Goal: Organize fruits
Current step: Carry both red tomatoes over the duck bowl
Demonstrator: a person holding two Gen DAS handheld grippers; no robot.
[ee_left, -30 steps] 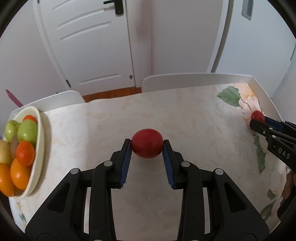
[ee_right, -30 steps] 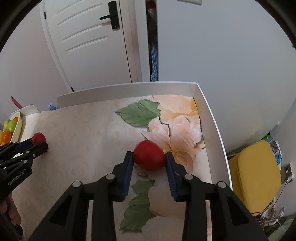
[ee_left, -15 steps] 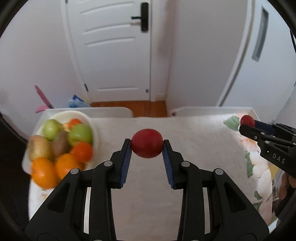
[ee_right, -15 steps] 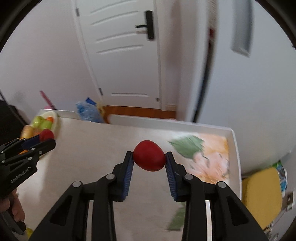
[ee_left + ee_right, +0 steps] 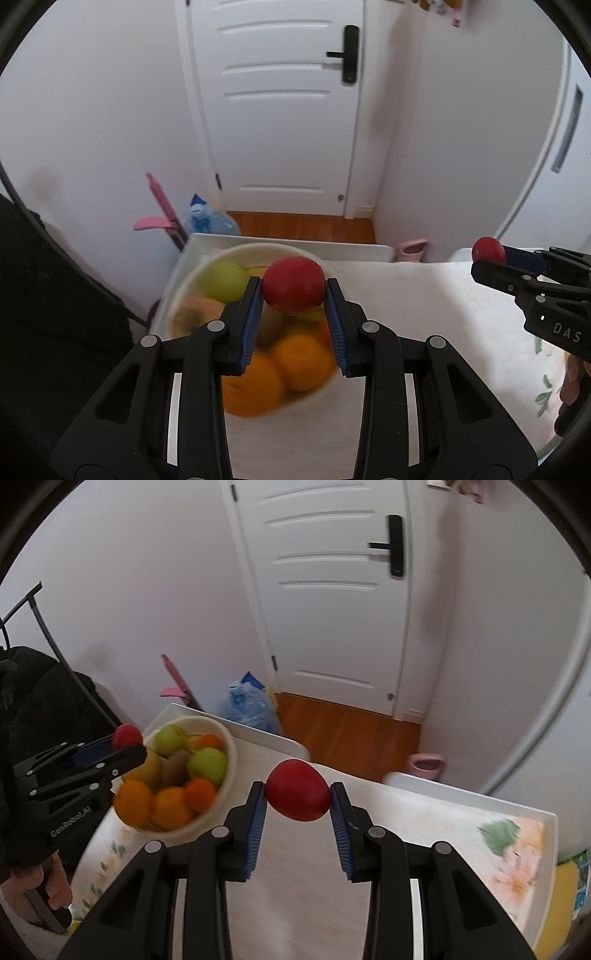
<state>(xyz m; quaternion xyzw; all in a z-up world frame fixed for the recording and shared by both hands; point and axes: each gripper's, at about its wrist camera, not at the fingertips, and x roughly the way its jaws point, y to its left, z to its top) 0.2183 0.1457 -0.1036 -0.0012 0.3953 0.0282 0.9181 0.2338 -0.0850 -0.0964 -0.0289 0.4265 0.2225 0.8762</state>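
My left gripper (image 5: 293, 295) is shut on a red tomato (image 5: 293, 290) and holds it above the cream fruit bowl (image 5: 192, 280), which holds green apples, oranges and a kiwi. My right gripper (image 5: 298, 794) is shut on a second red tomato (image 5: 298, 794) above the table, to the right of the bowl (image 5: 229, 753). Each gripper shows in the other's view: the right one (image 5: 491, 258) at the right edge, the left one (image 5: 127, 744) over the bowl's left side.
The table is a white-rimmed tray top (image 5: 550, 834) with a floral cloth. Behind it are a white door (image 5: 280, 110), a blue water bottle (image 5: 207, 221), a pink dustpan (image 5: 159, 218) and a dark jacket (image 5: 33, 701) at the left.
Both grippers have swung left with their tomatoes. The bowl has come from the left edge to lie under my left gripper. The right gripper now sits close beside the bowl.
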